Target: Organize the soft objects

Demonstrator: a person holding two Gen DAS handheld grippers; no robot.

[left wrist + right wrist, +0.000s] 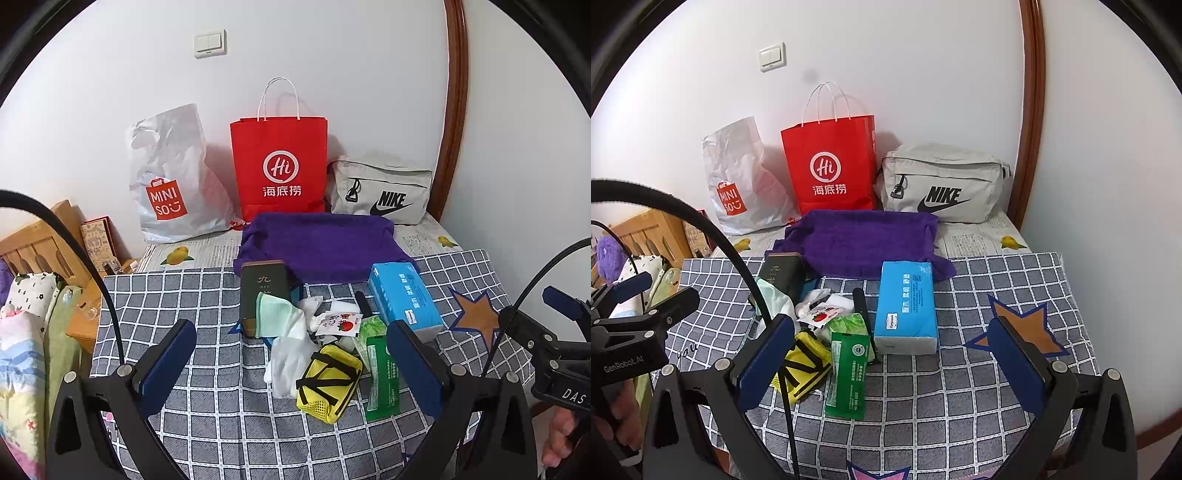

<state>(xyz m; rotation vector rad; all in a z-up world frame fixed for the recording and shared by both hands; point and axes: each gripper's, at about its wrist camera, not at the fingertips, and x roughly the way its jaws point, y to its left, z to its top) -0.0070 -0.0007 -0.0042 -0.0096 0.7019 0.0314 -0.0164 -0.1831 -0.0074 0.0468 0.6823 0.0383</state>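
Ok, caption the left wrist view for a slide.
Open left tool above a yellow pouch, green packet and blue tissue pack on the checked cloth.

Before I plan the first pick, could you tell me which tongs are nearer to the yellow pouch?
Left. The yellow pouch lies between the open left tongs, just ahead. The right tongs, also open, sit off to its right, the pouch beside their left finger.

Left gripper (291, 369) spread wide above yellow pouch (328, 380), green packet (382, 380), white glove (288, 358); blue tissue pack (404, 299) beyond
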